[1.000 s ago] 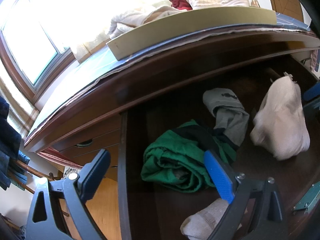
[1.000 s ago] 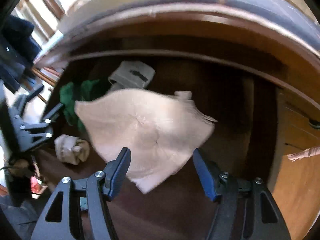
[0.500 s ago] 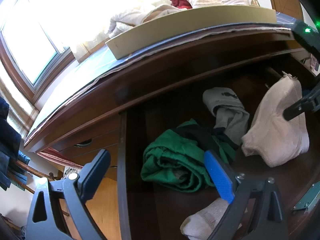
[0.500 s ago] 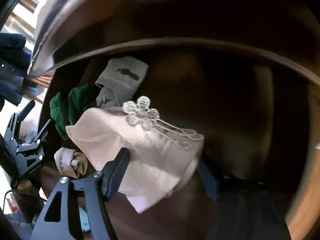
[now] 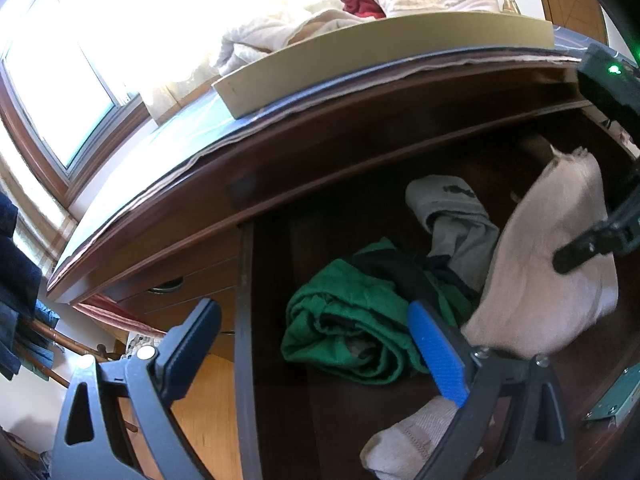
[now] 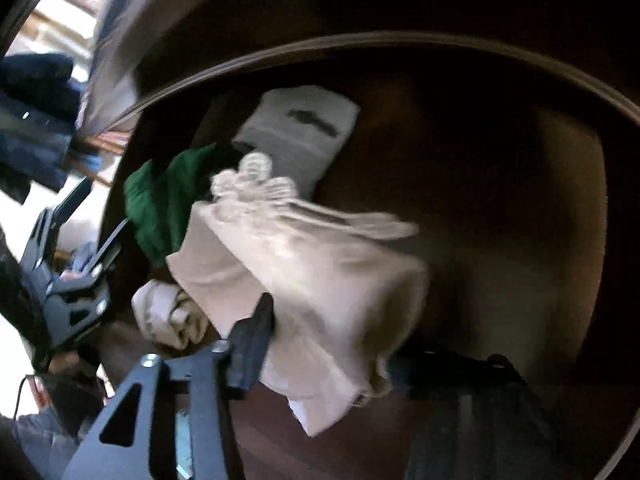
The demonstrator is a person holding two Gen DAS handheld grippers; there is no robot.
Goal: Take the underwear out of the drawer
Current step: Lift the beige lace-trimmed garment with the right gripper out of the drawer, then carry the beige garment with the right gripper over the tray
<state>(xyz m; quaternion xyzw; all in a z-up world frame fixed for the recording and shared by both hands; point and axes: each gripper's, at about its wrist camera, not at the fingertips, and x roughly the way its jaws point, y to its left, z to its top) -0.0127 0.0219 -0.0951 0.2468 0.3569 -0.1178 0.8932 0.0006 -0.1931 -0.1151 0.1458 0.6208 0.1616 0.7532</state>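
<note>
Right tool (image 6: 320,344) apparently pinching beige underwear (image 6: 320,272).

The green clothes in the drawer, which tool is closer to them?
Left. The left tool hangs open just in front of the green clothes, not touching. The right tool is farther over, its jaws just closing on the pale underwear beside them.

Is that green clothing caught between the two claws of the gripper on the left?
No, the left gripper stands open and empty, and the green garment lies in the drawer beyond it.
</note>
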